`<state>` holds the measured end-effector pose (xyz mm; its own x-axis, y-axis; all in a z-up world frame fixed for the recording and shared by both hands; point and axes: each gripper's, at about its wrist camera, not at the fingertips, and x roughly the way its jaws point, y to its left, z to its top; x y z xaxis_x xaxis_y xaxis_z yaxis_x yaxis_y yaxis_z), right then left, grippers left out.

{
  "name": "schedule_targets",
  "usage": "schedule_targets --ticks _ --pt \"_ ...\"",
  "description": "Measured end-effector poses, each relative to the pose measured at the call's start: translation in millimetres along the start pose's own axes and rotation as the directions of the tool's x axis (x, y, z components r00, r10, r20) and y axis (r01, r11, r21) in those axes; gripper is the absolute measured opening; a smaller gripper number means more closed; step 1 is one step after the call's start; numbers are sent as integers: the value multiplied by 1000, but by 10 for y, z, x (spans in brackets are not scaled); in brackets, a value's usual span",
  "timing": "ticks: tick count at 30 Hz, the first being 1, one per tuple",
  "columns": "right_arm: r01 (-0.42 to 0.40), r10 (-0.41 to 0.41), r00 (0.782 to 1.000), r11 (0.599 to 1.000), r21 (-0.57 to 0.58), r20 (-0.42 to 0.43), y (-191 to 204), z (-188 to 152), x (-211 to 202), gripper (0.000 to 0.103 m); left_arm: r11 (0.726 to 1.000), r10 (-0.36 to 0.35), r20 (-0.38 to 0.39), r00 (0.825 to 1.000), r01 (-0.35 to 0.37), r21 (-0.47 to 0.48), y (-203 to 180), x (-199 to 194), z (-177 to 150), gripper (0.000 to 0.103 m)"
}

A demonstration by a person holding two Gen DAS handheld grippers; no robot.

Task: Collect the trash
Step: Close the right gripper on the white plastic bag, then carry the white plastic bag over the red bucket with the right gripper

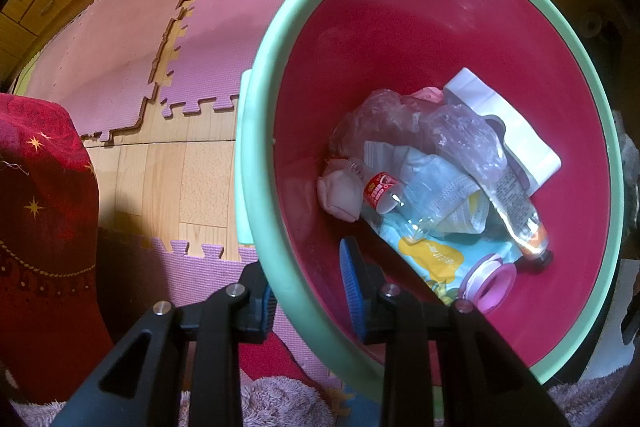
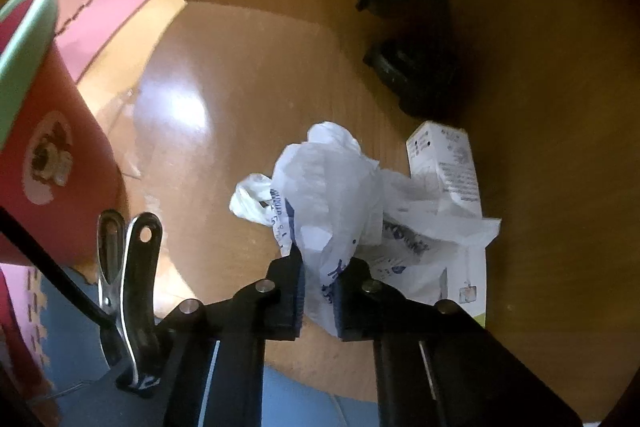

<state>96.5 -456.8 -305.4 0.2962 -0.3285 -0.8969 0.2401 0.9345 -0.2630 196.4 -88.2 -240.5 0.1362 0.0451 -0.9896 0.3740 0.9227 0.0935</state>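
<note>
Red bin (image 1: 440, 39), green rim, hangs from the left gripper (image 1: 312, 287): jaws narrow, clamped across the rim wall, one pad inside, one outside. Bin already holds bottles, wrappers and a mask.

Wooden table (image 2: 240, 99): white plastic bag (image 2: 336, 187) lies crumpled here, with a small carton (image 2: 448, 163) just beside it on the right.

Right gripper (image 2: 320, 291): jaws pinched on the bag's near edge.

Bin (image 2: 44, 107) sits to the left of the held bag, so judged next move is leftward over the rim.

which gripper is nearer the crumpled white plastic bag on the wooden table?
Right. The right gripper is shut on the crumpled white plastic bag on the wooden table. The left gripper is clamped on the red bucket's green rim, away from the bag.
</note>
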Motion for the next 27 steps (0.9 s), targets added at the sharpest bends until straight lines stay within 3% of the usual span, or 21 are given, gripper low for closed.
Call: schedule_targets --ticks 18,27 --pt "-66 75 982 996 -60 174 354 -86 -1040 7 1000 -6 2 1000 6 -3 -16 3 13 30" --pt "-164 192 941 979 -121 280 670 -18 -1671 7 1000 -5 5 1000 5 -7 -27 2 15 30"
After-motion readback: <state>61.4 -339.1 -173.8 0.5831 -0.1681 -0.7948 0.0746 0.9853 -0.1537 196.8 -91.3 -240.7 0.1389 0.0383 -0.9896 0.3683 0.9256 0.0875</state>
